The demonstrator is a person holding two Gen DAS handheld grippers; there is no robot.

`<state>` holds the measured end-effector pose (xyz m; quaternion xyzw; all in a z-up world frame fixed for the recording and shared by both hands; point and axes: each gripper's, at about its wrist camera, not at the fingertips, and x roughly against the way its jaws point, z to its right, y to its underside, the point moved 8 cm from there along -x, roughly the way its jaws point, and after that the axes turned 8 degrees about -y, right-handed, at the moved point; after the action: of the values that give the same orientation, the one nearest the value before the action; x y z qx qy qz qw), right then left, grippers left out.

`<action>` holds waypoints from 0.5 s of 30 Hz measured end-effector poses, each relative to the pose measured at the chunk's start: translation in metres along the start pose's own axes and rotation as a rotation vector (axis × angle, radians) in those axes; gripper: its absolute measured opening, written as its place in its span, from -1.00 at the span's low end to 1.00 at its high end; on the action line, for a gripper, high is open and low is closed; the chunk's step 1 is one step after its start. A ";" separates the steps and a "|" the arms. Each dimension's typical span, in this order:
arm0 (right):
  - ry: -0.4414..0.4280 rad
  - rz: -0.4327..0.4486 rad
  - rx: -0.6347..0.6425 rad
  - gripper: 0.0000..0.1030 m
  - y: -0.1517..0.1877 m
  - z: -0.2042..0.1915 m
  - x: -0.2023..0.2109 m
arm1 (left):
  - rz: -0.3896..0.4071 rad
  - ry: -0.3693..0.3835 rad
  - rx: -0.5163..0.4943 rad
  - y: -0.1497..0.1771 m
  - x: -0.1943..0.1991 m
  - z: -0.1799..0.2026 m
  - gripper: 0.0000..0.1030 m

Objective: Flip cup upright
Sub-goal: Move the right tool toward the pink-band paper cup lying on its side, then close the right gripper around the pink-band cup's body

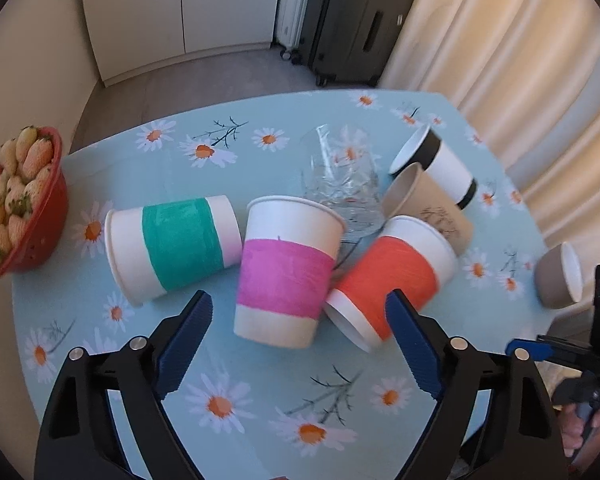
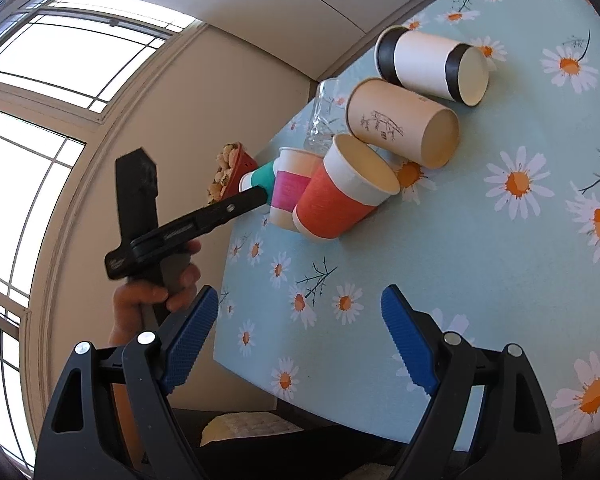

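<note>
Several paper cups sit on the daisy tablecloth (image 1: 260, 380). A pink-banded cup (image 1: 286, 272) stands tilted with its rim up, leaning among the others. A green-banded cup (image 1: 172, 250), an orange-banded cup (image 1: 392, 276), a beige cup (image 1: 432, 208) and a black-and-white cup (image 1: 440, 164) lie on their sides. My left gripper (image 1: 300, 328) is open just in front of the pink cup, empty. My right gripper (image 2: 300, 320) is open and empty over the table's near edge; the orange cup (image 2: 340, 196) lies ahead of it.
A clear glass (image 1: 344, 180) stands behind the pink cup. A red bowl of strawberries (image 1: 40, 220) sits at the left edge. A small grey cup (image 1: 560, 280) lies at the right edge. Suitcases (image 1: 352, 24) and a curtain (image 1: 520, 60) stand beyond the table.
</note>
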<state>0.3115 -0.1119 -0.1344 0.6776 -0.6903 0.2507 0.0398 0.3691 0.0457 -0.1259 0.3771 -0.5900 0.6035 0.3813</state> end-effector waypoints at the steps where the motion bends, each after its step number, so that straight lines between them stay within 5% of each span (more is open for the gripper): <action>1: -0.001 -0.008 -0.009 0.62 0.000 0.001 -0.002 | -0.010 -0.005 -0.006 -0.001 -0.004 0.000 0.64; 15: -0.024 -0.062 -0.027 0.46 0.003 -0.002 -0.020 | -0.111 -0.069 -0.073 -0.012 -0.044 -0.004 0.48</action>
<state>0.3098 -0.0932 -0.1409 0.7012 -0.6725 0.2318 0.0485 0.3982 0.0495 -0.1604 0.4156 -0.6027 0.5462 0.4071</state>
